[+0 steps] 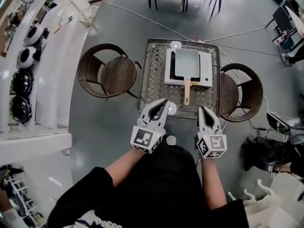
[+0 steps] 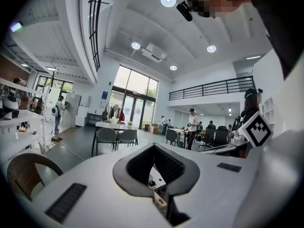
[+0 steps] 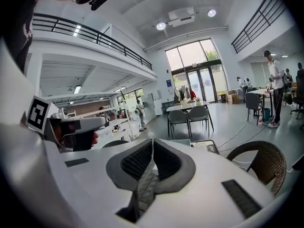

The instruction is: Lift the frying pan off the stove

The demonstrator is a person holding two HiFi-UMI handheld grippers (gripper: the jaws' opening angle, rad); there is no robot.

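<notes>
A square grey frying pan with a wooden handle sits on a white portable stove on a wire-mesh table. The handle points toward me. My left gripper hovers over the table's near edge, left of the handle, with its tips together and nothing held. To the right of the handle, my right gripper is also shut and empty. In the left gripper view the left gripper has its tips touching. In the right gripper view the right gripper is pressed shut above the mesh.
A wicker chair stands left of the table and another wicker chair stands right of it. A white cable crosses the floor behind. A white shelf with helmets curves along the left. Bags lie at right.
</notes>
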